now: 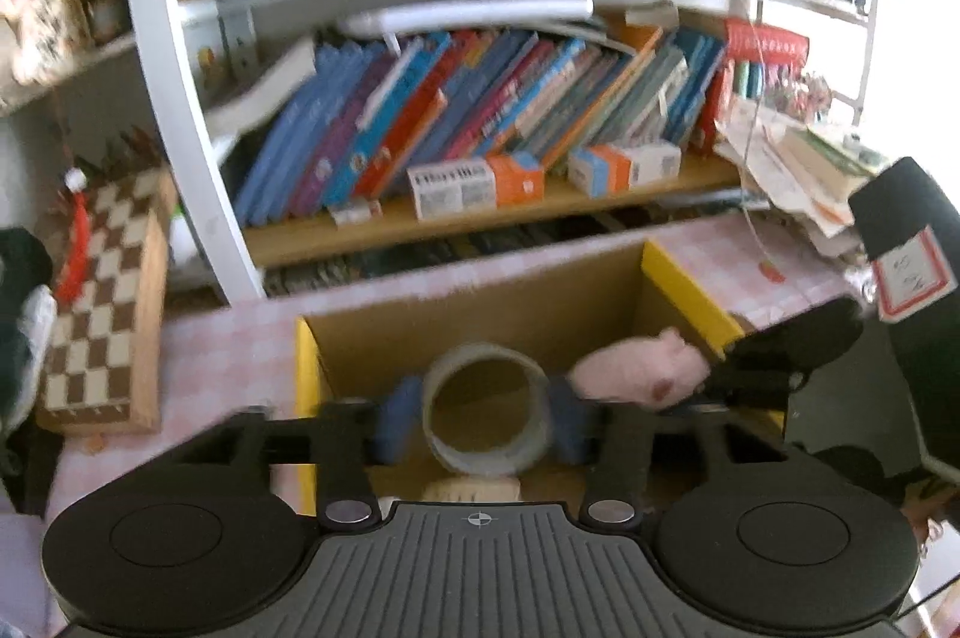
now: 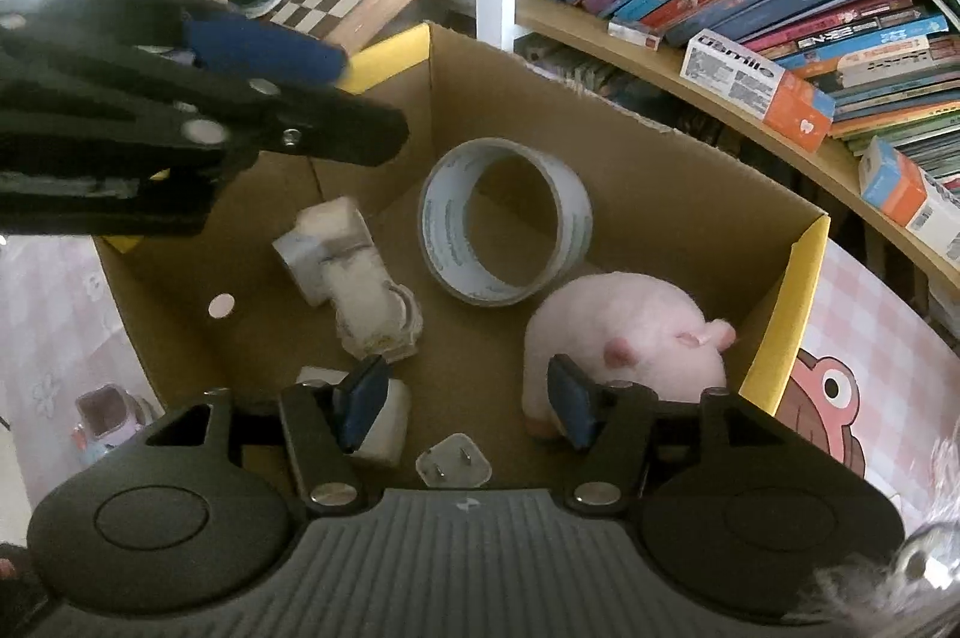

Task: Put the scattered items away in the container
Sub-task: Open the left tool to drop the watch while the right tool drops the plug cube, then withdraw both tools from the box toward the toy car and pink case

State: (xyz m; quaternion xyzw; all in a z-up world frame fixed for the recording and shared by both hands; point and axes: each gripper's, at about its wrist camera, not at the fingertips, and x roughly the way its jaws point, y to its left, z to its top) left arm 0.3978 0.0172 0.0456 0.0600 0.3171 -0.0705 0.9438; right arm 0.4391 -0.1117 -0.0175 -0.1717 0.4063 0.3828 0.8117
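Observation:
A cardboard box [image 2: 672,170] with yellow flap edges stands on the pink checked table; it also shows in the left wrist view [image 1: 540,290]. In it lie a grey tape roll [image 2: 507,230], a pink plush pig [image 2: 630,332], a white crumpled item [image 2: 354,278], a white charger plug [image 2: 453,467] and a white block [image 2: 384,422]. In the left wrist view the tape roll [image 1: 486,410] sits between the blue pads of my left gripper [image 1: 483,419]; the jaws stand wide and the pig [image 1: 642,371] is to its right. My right gripper [image 2: 468,404] is open over the box.
A bookshelf [image 1: 480,122] with leaning books and small cartons stands behind the box. A chessboard box [image 1: 102,302] lies on the left of the table. Papers [image 1: 798,170] pile at the right. A small pink toy [image 2: 108,416] sits outside the box at left.

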